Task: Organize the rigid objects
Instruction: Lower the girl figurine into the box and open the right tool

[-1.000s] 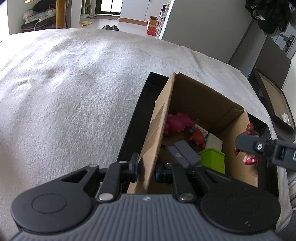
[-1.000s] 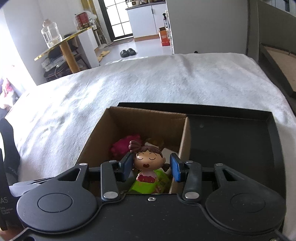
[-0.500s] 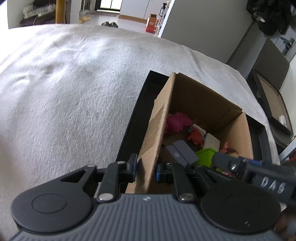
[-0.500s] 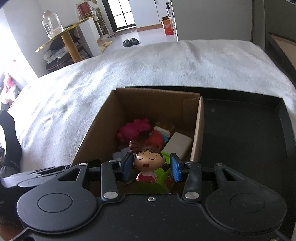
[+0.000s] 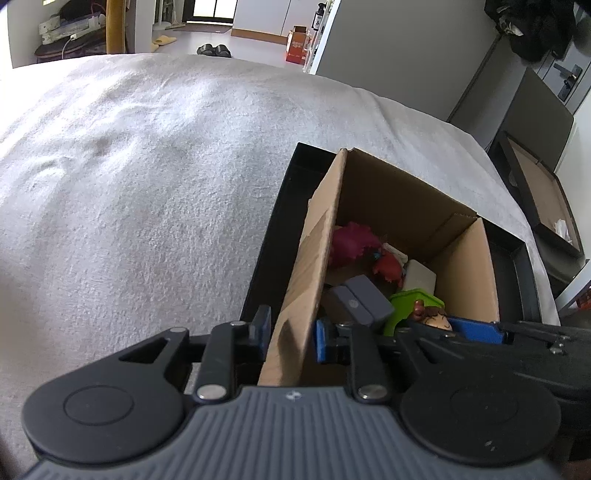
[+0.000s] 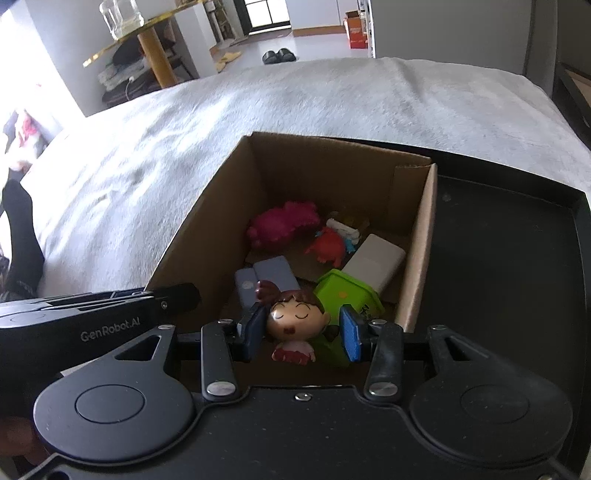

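Observation:
An open cardboard box (image 6: 221, 206) stands in a black tray (image 6: 509, 258) on a white bedcover. My left gripper (image 5: 290, 334) is shut on the box's left wall (image 5: 314, 258). My right gripper (image 6: 301, 330) is over the box's near end, its pads standing a little off the head of a small girl figurine (image 6: 295, 321); the figurine (image 5: 432, 317) also shows in the left wrist view. In the box lie a magenta toy (image 6: 282, 223), a red toy (image 6: 328, 245), a white block (image 6: 375, 260), a grey case (image 6: 266, 280) and a green bin (image 6: 347, 295).
The white bedcover (image 5: 147, 166) spreads left and beyond the tray. The tray's right half (image 6: 517, 295) is bare black. A second dark tray with cardboard (image 5: 539, 199) sits off the bed at right. A gold side table with a glass jar (image 6: 122, 16) stands far left.
My right gripper has carried the figurine forward and down into the box's near end, and its jaws have opened wider around it. My left gripper still holds the box wall.

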